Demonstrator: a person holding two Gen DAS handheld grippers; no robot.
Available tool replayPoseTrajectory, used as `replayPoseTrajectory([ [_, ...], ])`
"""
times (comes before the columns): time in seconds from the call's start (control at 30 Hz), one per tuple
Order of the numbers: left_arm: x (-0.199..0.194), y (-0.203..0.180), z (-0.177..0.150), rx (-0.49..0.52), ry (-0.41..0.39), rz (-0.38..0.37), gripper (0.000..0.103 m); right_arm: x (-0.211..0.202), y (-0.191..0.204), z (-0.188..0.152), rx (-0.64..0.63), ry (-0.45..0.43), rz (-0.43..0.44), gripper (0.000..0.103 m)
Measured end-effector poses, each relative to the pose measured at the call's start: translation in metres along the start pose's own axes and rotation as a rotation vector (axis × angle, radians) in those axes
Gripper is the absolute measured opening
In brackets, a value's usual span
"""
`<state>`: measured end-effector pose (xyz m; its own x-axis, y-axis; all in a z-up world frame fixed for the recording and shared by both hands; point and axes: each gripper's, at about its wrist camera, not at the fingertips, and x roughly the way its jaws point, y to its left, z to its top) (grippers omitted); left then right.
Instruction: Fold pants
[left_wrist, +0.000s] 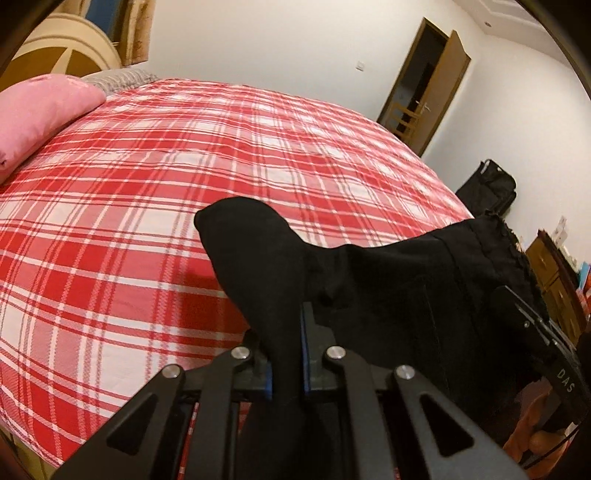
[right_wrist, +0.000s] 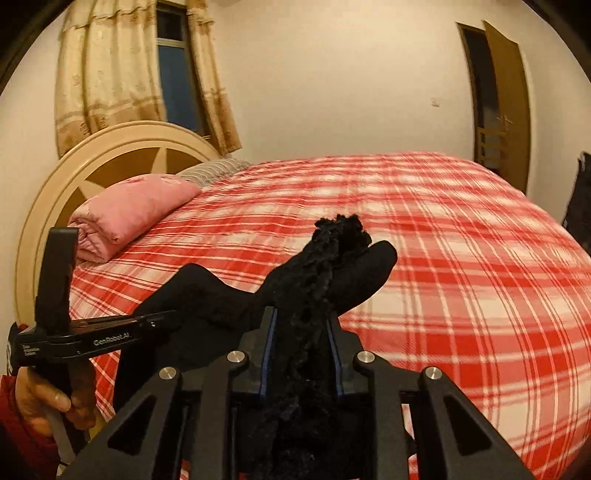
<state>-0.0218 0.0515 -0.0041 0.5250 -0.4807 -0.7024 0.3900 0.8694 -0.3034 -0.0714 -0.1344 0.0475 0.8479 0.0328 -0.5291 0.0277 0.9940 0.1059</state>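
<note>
Red-and-white plaid covered the bed, the biggest thing before us, with a pink pillow by the headboard. Above its near edge we held the black pants in the air, stretched between our two tools. Our left hand-held gripper was clamped on a smooth bunch of cloth, and our right hand-held gripper was clamped on a frilled edge. We judged this the lift-and-spread step: the next move called for lowering the pants flat onto the bed, legs aligned, before any fold. On the left tool's side we read "GenRobot.AI"; on the right one, "DAS".
</note>
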Motion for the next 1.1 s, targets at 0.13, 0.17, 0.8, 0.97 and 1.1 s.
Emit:
replayPoseTrajectory([
  [0.13,-0.009,0.022,0.008,-0.045,-0.029,0.031,0.010,0.016,0.019,0.011,-0.037,-0.002,0.038,0.024],
  [0.17,-0.012,0.028,0.011,-0.055,-0.038,0.045,0.010,0.022,0.022,0.013,-0.041,0.002,0.048,0.023],
  [0.8,-0.049,0.134,0.049,-0.175,-0.181,0.259,0.010,0.133,0.119,0.064,-0.145,-0.005,0.262,0.022],
  [0.97,-0.055,0.162,0.062,-0.205,-0.210,0.309,0.010,0.158,0.143,0.077,-0.171,-0.006,0.292,0.022],
  [1.1,-0.060,0.183,0.068,-0.235,-0.230,0.332,0.010,0.176,0.160,0.088,-0.195,-0.016,0.305,0.022],
])
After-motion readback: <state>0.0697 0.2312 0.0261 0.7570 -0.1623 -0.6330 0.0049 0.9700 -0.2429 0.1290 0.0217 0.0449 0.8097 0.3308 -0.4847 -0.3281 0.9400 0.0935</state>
